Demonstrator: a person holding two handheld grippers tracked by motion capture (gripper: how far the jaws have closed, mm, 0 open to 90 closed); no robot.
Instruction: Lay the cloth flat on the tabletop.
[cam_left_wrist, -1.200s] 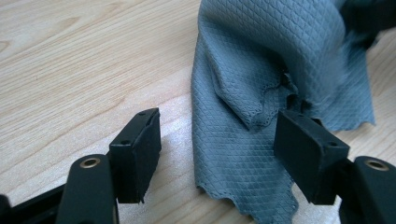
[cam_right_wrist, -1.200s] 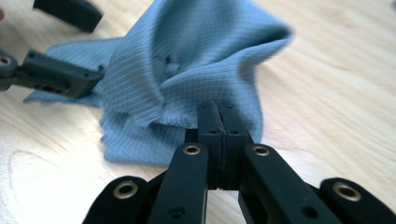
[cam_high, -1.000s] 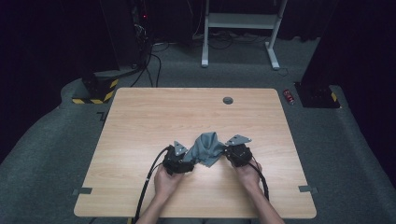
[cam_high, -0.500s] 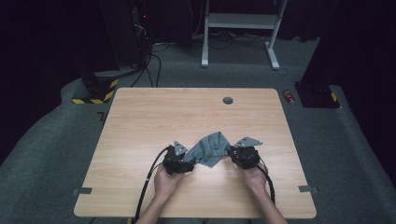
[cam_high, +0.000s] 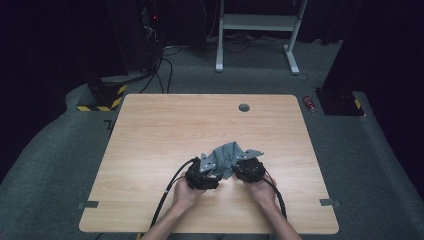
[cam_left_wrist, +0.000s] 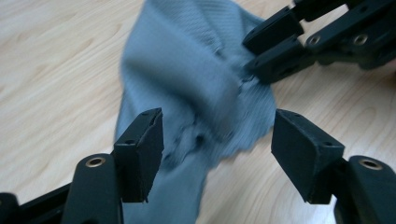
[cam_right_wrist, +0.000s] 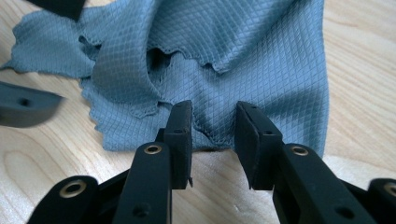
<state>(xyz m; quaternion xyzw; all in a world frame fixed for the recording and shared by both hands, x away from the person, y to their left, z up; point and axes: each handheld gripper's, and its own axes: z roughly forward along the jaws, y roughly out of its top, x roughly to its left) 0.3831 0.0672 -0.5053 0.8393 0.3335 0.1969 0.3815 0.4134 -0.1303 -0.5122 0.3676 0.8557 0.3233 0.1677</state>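
left gripper (cam_left_wrist: 217, 154) jaws wide, right gripper (cam_right_wrist: 214, 140) jaws narrowed (a gap remains)

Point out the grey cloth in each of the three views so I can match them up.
High view: the grey cloth lies crumpled near the table's front edge, between the left gripper and the right gripper.
Left gripper view: the cloth runs from top centre down between the open jaws.
Right gripper view: the cloth covers the upper half, beyond the jaws.
Shared landmark: the light wooden table.

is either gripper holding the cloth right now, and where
Neither grips it. The left gripper is open astride the cloth; the right gripper stands slightly open at its near edge.
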